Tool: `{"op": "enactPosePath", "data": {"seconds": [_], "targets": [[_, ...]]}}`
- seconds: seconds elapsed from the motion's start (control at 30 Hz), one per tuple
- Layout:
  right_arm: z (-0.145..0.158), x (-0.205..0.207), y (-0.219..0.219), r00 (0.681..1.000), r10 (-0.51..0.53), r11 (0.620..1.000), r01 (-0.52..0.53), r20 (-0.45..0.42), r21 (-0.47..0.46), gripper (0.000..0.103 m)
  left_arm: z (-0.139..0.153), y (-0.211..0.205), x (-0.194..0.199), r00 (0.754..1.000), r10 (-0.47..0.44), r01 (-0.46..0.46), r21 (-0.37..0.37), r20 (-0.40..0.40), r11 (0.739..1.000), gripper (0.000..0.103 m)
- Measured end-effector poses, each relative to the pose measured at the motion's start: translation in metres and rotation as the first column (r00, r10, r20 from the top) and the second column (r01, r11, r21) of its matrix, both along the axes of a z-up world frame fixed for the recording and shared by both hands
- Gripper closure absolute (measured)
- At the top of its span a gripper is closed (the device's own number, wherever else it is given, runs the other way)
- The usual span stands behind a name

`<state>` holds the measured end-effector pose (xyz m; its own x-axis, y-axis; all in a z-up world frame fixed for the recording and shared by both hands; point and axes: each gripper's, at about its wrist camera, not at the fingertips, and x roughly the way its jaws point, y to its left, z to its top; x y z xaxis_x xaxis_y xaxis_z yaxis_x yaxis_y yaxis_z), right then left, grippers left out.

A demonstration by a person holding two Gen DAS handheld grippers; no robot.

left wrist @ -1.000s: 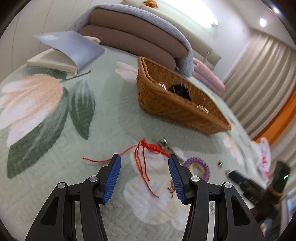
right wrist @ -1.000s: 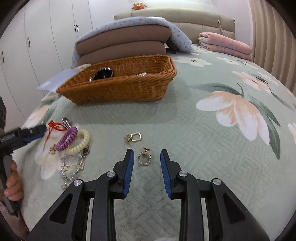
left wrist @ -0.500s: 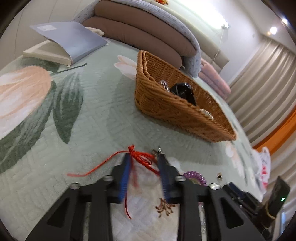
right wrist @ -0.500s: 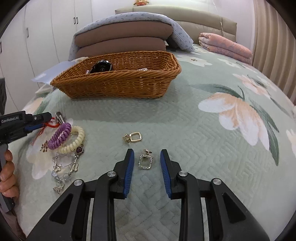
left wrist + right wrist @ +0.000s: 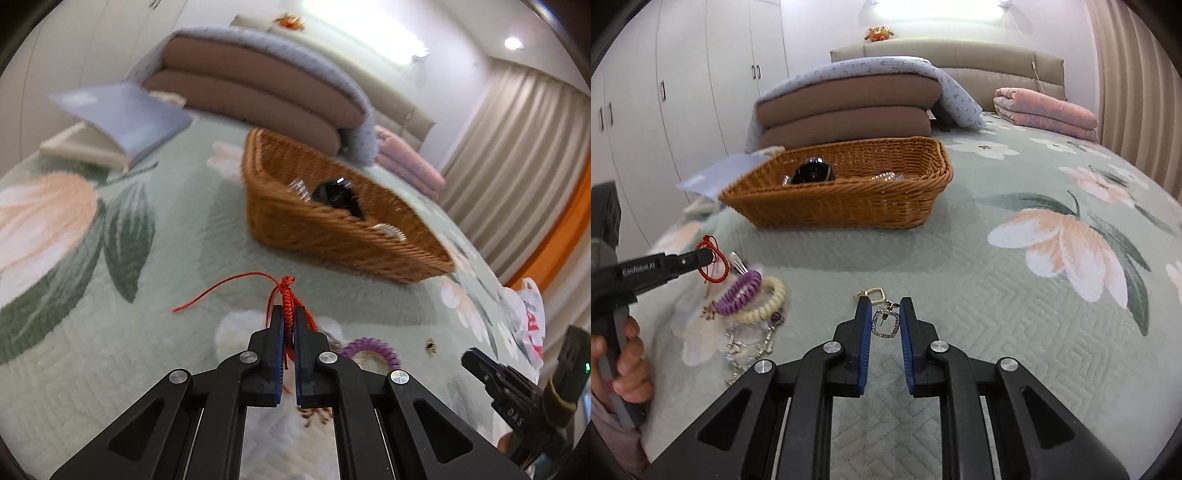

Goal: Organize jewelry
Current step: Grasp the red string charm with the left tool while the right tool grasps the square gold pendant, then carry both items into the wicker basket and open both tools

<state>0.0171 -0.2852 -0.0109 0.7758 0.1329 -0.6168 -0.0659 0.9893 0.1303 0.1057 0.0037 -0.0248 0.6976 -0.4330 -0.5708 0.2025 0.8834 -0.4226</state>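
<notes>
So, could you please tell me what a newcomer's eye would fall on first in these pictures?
Probably the red cord pinched in the shut left gripper, bright against the pale green floral quilt. Next, the wicker basket further up the bed, with a dark round thing inside. Then the right gripper, its jaws closing around a sparkly square earring lying on the quilt.
</notes>
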Motion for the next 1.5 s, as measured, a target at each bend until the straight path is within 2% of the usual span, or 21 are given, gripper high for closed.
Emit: {"op": "enactPosePath", "data": {"seconds": [0.17,0.4,0.57,0.7,0.83,0.9,1.07,1.17,1.27,1.5], "targets": [[0.004,-0.004,0.003,1.000,0.001,1.000,-0.001,0.028,-0.007,0.086,0.012,-0.003,-0.012,0.997,-0.002,0.001,0.016,0.083,1.000,0.099],[0.014,-0.007,0.004,0.998,-0.022,0.999,0.024,0.059,-0.031,0.086,0.021,-0.006,-0.014,0.994,-0.023,0.023,0.001,0.107,1.000,0.099],[0.056,0.010,0.002,0.993,-0.010,1.000,0.009,0.119,0.004,0.086,0.056,-0.009,-0.014,0.984,-0.043,0.044,-0.004,0.176,0.999,0.099],[0.104,0.038,0.004,0.975,-0.006,1.000,0.007,0.221,-0.006,0.086,0.096,-0.012,0.000,0.968,-0.052,0.054,0.000,0.247,0.999,0.099],[0.121,0.077,0.010,0.965,-0.007,1.000,0.007,0.263,0.003,0.086,0.122,-0.022,0.030,0.955,-0.050,0.052,0.001,0.292,0.999,0.099],[0.117,0.098,0.013,0.961,-0.015,1.000,0.015,0.277,0.002,0.086,0.121,-0.030,0.052,0.958,-0.062,0.065,-0.004,0.281,0.998,0.099],[0.074,0.137,0.012,0.977,-0.030,0.999,0.026,0.213,0.023,0.086,0.084,-0.056,0.097,0.968,-0.052,0.022,0.122,0.247,0.992,0.099],[0.056,0.146,0.007,0.986,-0.033,0.999,0.030,0.163,0.018,0.086,0.063,-0.064,0.104,0.976,-0.075,0.043,0.159,0.205,0.986,0.099],[0.054,0.148,0.004,0.987,-0.019,0.999,0.011,0.157,0.053,0.086,0.059,-0.067,0.106,0.977,-0.090,0.060,0.157,0.194,0.986,0.099],[0.036,0.160,0.005,0.996,-0.031,0.999,0.028,0.088,0.030,0.086,0.052,-0.072,0.112,0.979,-0.092,0.056,0.197,0.181,0.979,0.099]]}}
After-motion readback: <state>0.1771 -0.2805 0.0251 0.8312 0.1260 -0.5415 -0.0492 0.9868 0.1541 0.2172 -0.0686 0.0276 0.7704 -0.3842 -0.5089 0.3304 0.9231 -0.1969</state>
